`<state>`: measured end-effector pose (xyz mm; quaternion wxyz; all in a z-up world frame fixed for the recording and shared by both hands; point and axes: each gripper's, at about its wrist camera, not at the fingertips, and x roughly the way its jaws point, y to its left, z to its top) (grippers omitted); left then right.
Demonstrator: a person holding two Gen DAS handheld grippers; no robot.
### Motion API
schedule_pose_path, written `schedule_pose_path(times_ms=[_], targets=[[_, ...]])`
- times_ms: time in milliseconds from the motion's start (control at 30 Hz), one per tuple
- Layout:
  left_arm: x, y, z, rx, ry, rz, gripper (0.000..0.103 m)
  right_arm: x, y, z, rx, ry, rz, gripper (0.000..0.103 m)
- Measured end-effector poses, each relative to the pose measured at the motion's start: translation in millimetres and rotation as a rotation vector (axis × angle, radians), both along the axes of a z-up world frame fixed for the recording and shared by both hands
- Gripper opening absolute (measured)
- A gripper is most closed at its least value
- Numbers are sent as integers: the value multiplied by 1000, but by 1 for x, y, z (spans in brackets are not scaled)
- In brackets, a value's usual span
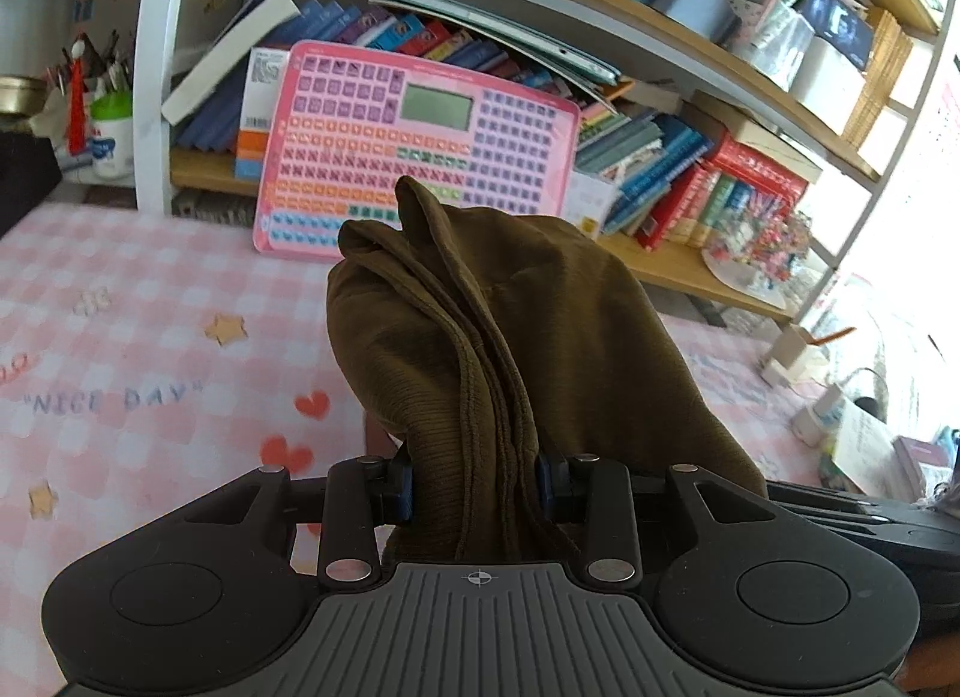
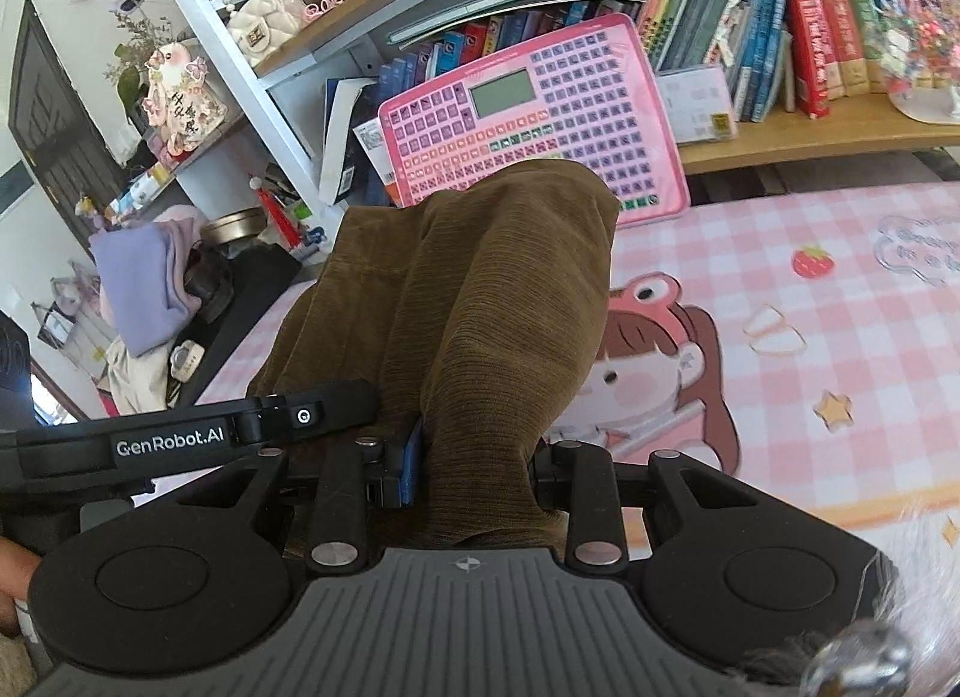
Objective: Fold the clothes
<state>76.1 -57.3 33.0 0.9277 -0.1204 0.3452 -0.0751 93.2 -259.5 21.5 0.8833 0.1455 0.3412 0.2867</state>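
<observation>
Both grippers are held above a pink checked mat point(image 1: 120, 337), pointing toward the bookshelf point(image 1: 690, 271) along its far edge. The left gripper point(image 1: 474, 487) sits level. The right gripper point(image 2: 474, 472) sits close beside it, its side bar crossing the left of the right wrist view.

The fingertips of both are buried in cloth and cannot be made out. A pink keyboard toy point(image 2: 534, 120) is partly blocked.

Each claw is clamped on a bunched brown garment point(image 1: 480, 337), lifted clear of the mat and draped between them.
</observation>
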Motion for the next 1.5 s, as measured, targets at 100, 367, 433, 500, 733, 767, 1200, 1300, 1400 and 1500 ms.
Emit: schedule_pose_path(times_ms=[100, 367, 433, 500, 733, 767, 1200, 1300, 1400, 1500], targets=[[19, 13, 2, -7, -16, 2, 34, 19, 13, 4, -1, -9, -5, 28], [70, 56, -11, -47, -10, -9, 34, 66, 56, 0, -10, 1, -43, 28], [77, 67, -17, -62, -5, -11, 34, 73, 65, -3, -17, 5, -52, 28], [85, 76, -22, -75, 0, -15, 34, 79, 74, -7, -24, 9, -60, 28], [111, 106, -37, -97, 5, -42, 34, 101, 105, -19, -42, 18, -88, 28], [114, 109, -39, -100, 1, -47, 34, 104, 107, -22, -39, 16, -91, 28], [137, 139, -85, -113, 72, -47, 41, 141, 108, -83, 121, 179, -130, 40], [131, 138, -80, -88, 63, -39, 46, 144, 106, -92, 145, 219, -148, 46], [124, 138, -74, -64, 55, -31, 50, 140, 106, -84, 103, 205, -160, 55], [118, 138, -68, -40, 46, -23, 50, 132, 101, -73, 79, 187, -168, 57]])
